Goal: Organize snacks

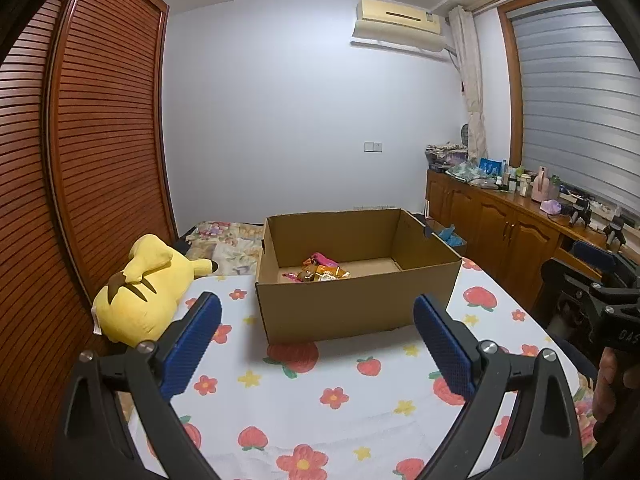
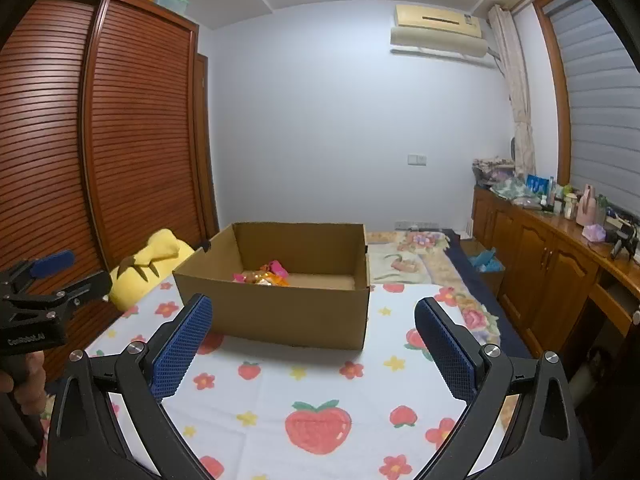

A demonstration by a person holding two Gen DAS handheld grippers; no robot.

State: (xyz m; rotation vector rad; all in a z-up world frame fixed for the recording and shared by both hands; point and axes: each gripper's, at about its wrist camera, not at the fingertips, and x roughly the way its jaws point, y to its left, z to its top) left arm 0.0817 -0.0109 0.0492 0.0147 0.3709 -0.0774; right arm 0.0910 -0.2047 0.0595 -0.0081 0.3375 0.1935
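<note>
An open cardboard box (image 1: 352, 304) stands on the strawberry-print cloth (image 1: 320, 392) and also shows in the right wrist view (image 2: 280, 308). Several bright snack packets (image 1: 320, 271) lie on its floor at the left; they show in the right wrist view too (image 2: 264, 275). My left gripper (image 1: 318, 312) is open and empty, held above the cloth in front of the box. My right gripper (image 2: 314, 316) is open and empty, also in front of the box. Each gripper shows at the edge of the other's view.
A yellow plush toy (image 1: 140, 292) lies left of the box against the slatted wooden wardrobe (image 1: 80, 160). A wooden cabinet (image 1: 512, 232) with bottles and clutter runs along the right under the window. A floral blanket (image 2: 416, 256) lies behind the box.
</note>
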